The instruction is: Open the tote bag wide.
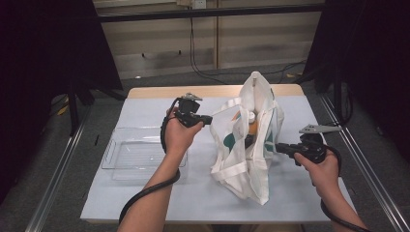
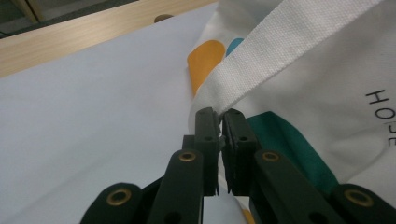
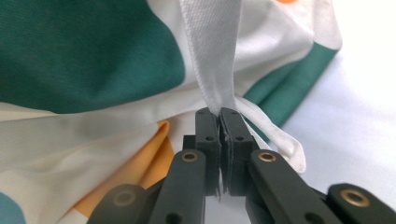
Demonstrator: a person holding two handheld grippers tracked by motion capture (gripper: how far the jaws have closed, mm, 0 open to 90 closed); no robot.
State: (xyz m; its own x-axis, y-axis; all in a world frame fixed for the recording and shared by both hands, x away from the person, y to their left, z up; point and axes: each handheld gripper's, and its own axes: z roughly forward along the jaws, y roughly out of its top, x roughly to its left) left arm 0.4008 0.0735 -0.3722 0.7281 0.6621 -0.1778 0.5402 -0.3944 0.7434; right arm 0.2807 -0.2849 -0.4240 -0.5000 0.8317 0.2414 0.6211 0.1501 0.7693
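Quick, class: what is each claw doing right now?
Left claw: shut on a strap of the white canvas tote bag with teal and orange patches.
Right claw: shut on the bag's other strap.

Both forearms enter from the bottom of the frame. The left tongs (image 1: 209,119), at centre frame, point right with jaws pressed together; the right tongs (image 1: 279,147), at right of centre, point left, jaws likewise closed.
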